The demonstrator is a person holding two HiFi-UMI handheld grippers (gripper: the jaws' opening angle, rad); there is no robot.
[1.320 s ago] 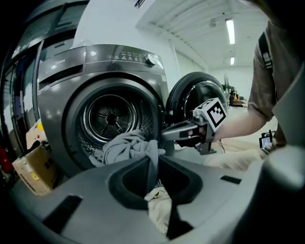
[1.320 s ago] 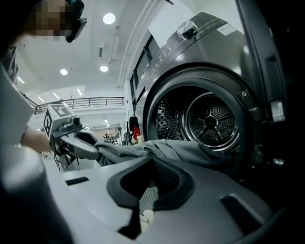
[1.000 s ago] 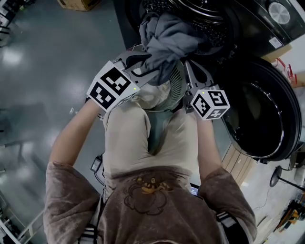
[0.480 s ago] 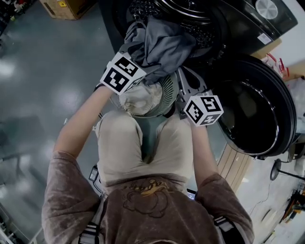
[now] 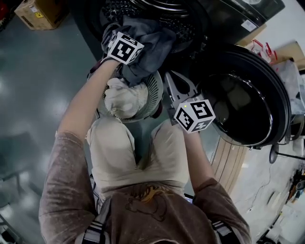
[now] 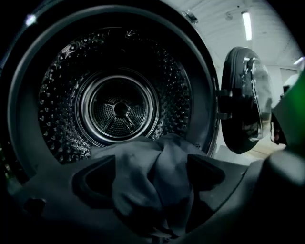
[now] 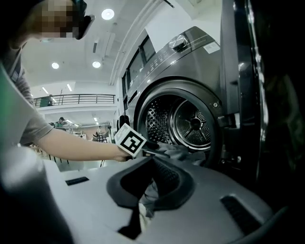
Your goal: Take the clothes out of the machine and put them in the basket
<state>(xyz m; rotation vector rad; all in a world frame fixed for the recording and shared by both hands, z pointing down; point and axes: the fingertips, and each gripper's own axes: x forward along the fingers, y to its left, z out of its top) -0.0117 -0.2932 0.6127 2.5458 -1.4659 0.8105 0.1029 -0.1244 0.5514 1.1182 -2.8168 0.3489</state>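
Observation:
A dark grey garment (image 5: pixel 150 45) hangs out of the washing machine's drum (image 6: pixel 119 109) onto the rim of the round mesh basket (image 5: pixel 155 88). A cream garment (image 5: pixel 123 97) lies inside the basket. My left gripper (image 6: pixel 150 171) reaches into the drum's mouth; its jaws are opening wide, with the grey garment (image 6: pixel 152 181) draped loose between them, not pinched. In the head view only its marker cube (image 5: pixel 125 46) shows. My right gripper (image 5: pixel 168 77) hovers beside the basket, jaws shut on nothing. The right gripper view shows basket mesh (image 7: pixel 167 178) through its jaws.
The machine's round door (image 5: pixel 243 105) stands open to the right, close to my right gripper. A cardboard box (image 5: pixel 35 12) sits on the grey floor at the far left. The person's knees (image 5: pixel 138 143) press against the basket's near side.
My left gripper has travelled from the basket's rim up into the drum's mouth and spread its jaws. The grey garment now lies higher, at the opening. The right gripper has hardly shifted.

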